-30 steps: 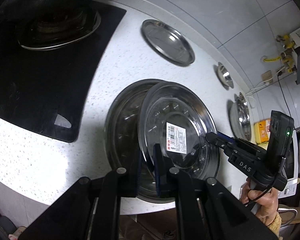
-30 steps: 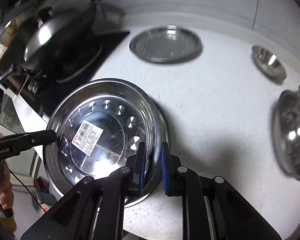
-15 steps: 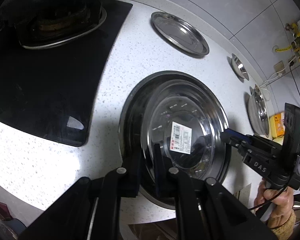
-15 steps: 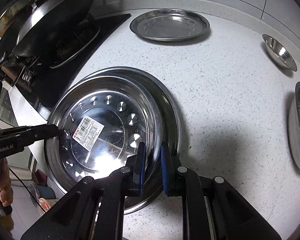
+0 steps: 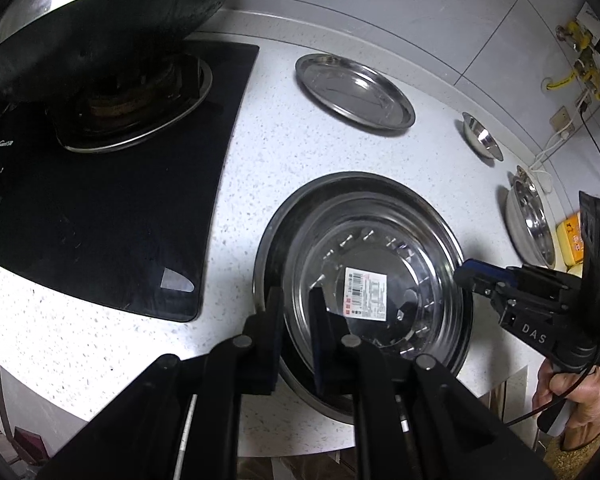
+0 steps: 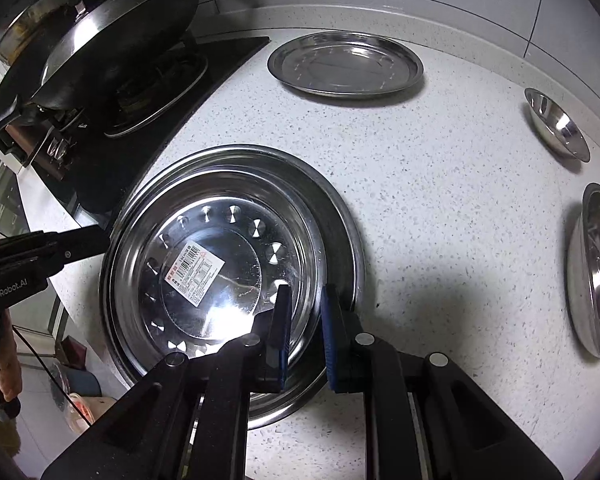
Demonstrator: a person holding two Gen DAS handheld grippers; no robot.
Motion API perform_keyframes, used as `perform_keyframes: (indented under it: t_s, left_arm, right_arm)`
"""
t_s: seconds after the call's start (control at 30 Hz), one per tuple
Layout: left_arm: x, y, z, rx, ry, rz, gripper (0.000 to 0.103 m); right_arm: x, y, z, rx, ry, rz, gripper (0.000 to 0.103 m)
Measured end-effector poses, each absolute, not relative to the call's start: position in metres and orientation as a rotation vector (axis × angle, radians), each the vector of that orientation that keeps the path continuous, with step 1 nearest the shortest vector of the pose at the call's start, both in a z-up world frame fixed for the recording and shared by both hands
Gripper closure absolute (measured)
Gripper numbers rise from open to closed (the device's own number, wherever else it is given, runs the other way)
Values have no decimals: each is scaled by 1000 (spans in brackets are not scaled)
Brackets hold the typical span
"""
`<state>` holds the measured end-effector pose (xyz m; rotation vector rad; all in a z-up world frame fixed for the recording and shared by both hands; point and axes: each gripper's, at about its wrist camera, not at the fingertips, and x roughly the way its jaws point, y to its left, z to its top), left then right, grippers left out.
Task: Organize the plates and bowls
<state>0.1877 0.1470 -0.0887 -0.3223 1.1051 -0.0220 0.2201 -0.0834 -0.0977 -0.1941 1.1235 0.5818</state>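
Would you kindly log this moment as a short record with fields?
Surface: white speckled counter
Stack: labelled plate nested in a larger plate
Left gripper: at the labelled plate's rim, opening
Right gripper: shut on the labelled plate's rim
Still loose: flat plate, small bowl, big bowl
Stove: wok on burner
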Motion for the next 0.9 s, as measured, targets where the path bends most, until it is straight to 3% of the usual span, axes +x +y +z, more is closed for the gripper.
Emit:
perform_keyframes:
  t_s: [0.17,0.33,0.4,0.43,0.47,0.5,0.67,0.9]
  left_arm:
    - [187,149,-84,-332,1086,-20,75]
    - [186,148,-75,-306,1057,-7,74]
    - [187,147,-71,-292,1049,-1,72]
    - [188,146,-69,-288,1047,-2,69]
    - [190,146,-67,-282,1043,-4,58]
    - [191,145,-65,-278,1039,-5,50]
    - [208,137,-58,-262,1032,-29,48]
    - [246,127,-53,-217,1042,-36,48]
  right_arm:
    - [218,-85,-95,-196,1114,584,89]
    - [217,-90,-89,-195,1101,583,87]
    - [217,-91,-86,-198,1090,575,78]
    - [217,-94,-84,-199,1077,566,64]
    - [217,-95,-81,-200,1063,559,49]
    - [217,-97,-79,-202,1051,554,46]
    - [229,-104,-71,-192,1034,538,39]
    - [253,-115,-63,-189,1006,522,38]
